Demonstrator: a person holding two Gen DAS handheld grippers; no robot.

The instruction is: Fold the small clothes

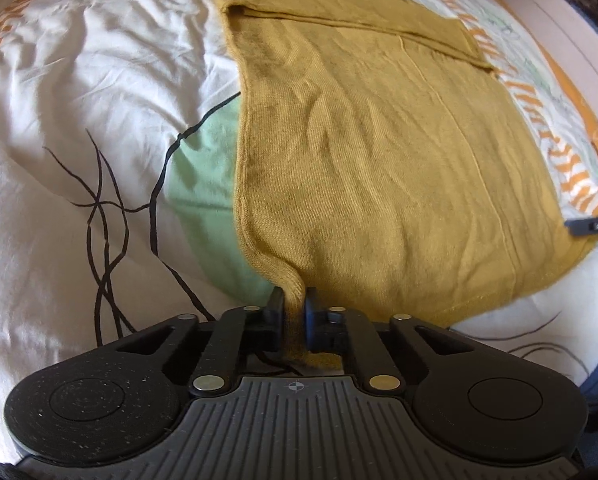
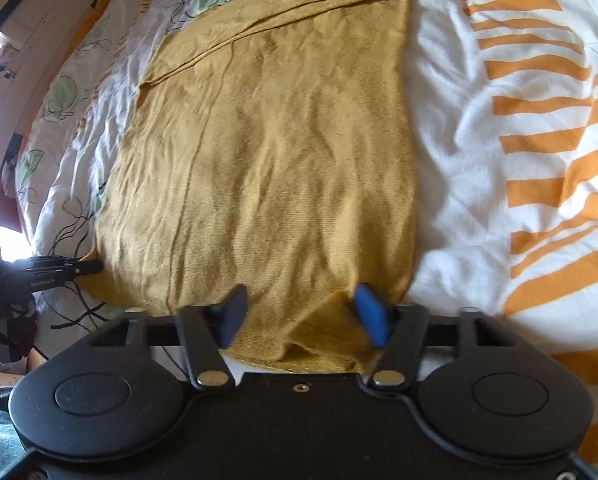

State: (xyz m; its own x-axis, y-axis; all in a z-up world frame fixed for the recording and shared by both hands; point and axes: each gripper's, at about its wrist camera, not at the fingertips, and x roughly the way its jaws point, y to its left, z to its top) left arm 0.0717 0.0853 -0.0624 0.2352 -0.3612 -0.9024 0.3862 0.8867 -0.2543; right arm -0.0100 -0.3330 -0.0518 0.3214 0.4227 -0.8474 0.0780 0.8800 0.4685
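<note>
A mustard-yellow knit garment (image 1: pixel 379 152) lies spread on the bed, with a folded band across its far end. My left gripper (image 1: pixel 293 304) is shut on the garment's near left corner, which bunches up between the fingers. In the right wrist view the same garment (image 2: pixel 267 160) fills the middle. My right gripper (image 2: pixel 299 308) is open, its fingers apart over the garment's near right corner, with cloth lying between them. The right gripper's tip shows at the garment's right edge in the left wrist view (image 1: pixel 593 225). The left gripper shows at the left in the right wrist view (image 2: pixel 55 268).
The bed cover (image 1: pixel 79 80) is white and wrinkled, with green patches, black lines and orange stripes (image 2: pixel 539 140). A wall and furniture (image 2: pixel 3 60) stand beyond the bed's left side. The bed's edge and dark frame (image 1: pixel 559 0) show at the far right.
</note>
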